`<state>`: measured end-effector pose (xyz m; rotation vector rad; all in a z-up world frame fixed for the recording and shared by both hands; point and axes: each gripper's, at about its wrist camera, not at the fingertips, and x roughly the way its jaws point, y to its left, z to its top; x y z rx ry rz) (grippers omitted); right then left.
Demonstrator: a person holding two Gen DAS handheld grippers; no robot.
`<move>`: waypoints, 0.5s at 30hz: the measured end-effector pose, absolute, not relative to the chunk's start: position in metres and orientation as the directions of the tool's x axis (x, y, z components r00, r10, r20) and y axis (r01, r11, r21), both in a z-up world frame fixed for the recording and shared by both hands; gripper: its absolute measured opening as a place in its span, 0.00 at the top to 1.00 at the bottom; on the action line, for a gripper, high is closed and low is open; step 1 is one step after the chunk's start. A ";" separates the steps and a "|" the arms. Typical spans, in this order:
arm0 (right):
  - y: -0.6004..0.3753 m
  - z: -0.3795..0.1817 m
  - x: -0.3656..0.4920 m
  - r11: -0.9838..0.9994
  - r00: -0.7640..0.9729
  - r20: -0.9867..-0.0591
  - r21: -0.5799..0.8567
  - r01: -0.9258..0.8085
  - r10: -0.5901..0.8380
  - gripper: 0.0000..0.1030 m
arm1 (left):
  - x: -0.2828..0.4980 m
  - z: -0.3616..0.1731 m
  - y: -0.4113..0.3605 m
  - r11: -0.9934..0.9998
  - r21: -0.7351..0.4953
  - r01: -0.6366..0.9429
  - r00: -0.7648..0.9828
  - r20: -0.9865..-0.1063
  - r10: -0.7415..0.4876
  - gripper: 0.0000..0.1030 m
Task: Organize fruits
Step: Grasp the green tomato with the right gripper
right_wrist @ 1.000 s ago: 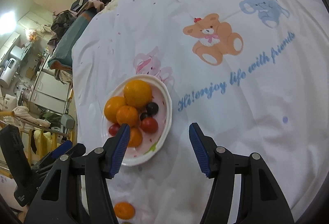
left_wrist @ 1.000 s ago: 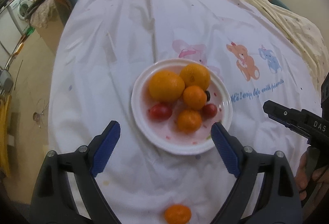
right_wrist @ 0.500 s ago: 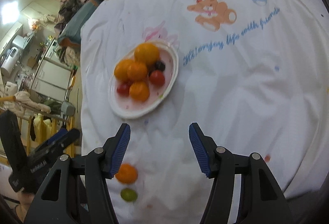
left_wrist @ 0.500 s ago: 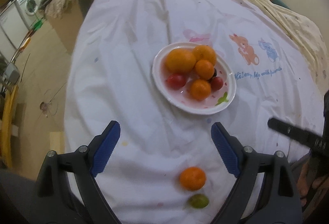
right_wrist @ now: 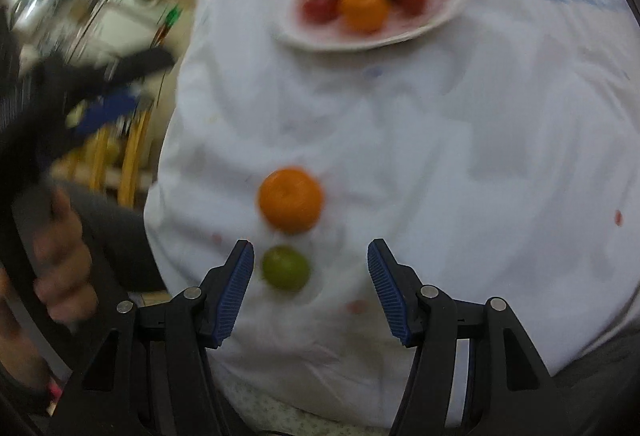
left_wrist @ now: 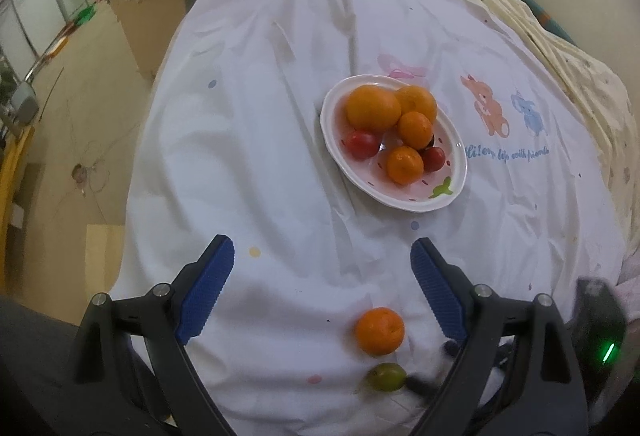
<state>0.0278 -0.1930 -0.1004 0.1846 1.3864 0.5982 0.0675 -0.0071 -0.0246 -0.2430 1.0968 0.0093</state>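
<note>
A: Where do the loose fruits sit?

B: Two lie on the white sheet (left_wrist: 248, 140), off the plate (left_wrist: 332, 140). The green fruit (right_wrist: 285, 268) is between the pads of the right gripper (right_wrist: 310, 286), closer to the left pad, not touched. The loose orange (right_wrist: 291, 199) sits just beyond the fingertips, touching or nearly touching the green one.

A: And the jaws?

B: The right ones stand spread with nothing pinched. The left gripper (left_wrist: 322, 290) is spread wider and empty; the orange lies inside its right pad, the green fruit nearer its base.

A: The plate?

B: Well ahead of both grippers, already carrying four oranges and some small red fruits, with a dark one half hidden.

A: What could go wrong?

B: The green fruit is off-centre, so I think the near pad would meet it first and roll it away. It could also bump the orange beside it toward the edge. The wrinkled sheet may snag a pad. And the plate is crowded, so one more could roll off.
</note>
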 end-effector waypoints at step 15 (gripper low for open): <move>-0.134 -0.121 0.014 0.812 0.043 -0.938 0.275 -0.514 0.345 0.69 | 0.067 -0.026 0.000 0.967 -0.212 -0.138 0.454 -0.882 -0.129 0.15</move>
